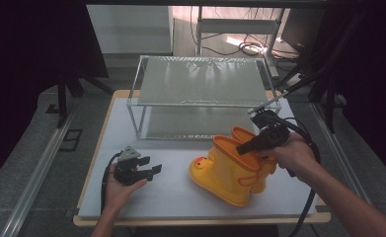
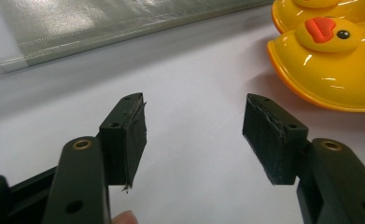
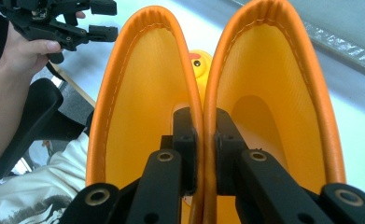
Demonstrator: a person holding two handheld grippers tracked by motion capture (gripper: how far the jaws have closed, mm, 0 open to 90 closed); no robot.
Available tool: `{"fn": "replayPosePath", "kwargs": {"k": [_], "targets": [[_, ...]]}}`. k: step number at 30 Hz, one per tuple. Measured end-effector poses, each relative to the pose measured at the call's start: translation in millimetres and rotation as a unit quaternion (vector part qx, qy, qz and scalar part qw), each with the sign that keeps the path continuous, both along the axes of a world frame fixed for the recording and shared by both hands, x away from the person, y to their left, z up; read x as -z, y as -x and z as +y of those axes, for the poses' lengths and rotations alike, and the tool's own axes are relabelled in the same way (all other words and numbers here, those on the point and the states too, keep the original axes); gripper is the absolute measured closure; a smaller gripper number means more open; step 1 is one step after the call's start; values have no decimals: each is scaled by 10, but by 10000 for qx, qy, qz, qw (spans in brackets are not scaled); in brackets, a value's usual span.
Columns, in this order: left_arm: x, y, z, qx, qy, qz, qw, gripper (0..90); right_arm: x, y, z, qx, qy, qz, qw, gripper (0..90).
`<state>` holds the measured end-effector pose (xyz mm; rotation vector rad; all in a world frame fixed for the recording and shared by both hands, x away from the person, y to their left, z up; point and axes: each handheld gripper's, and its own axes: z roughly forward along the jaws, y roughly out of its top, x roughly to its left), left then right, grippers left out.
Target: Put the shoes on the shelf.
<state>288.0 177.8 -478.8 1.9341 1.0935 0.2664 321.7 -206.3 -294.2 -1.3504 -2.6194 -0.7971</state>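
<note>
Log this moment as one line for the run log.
right gripper: shut on boots' touching inner rims | left gripper: open, empty, over table | shelf: empty

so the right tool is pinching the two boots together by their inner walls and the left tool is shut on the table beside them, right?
Not quite: the left tool is open, jaws wide apart with nothing between, as the left gripper view shows. The rest holds: the right tool pinches the boots together by their inner walls, and the left one is beside them over the table.
</note>
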Motion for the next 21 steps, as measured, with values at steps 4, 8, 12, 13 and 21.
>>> {"fn": "replayPosePath", "kwargs": {"k": [4,8,12,13,21], "targets": [[1,0,3,-3,6,10,10000,395,-14,6,-19,-84,-9,0,10000,826],[3,1,5,-18,18,17,10000,395,-30,20,-30,-271,32,-27,9996,826],[4,2,0,-3,6,13,10000,395,-35,32,-39,-328,29,-27,9995,826],[5,2,-2,-2,3,10,10000,395,-35,32,-45,-315,17,-24,9995,826],[14,1,-7,-17,-4,26,10000,395,-108,37,-102,-250,-185,-74,9995,827]]}}
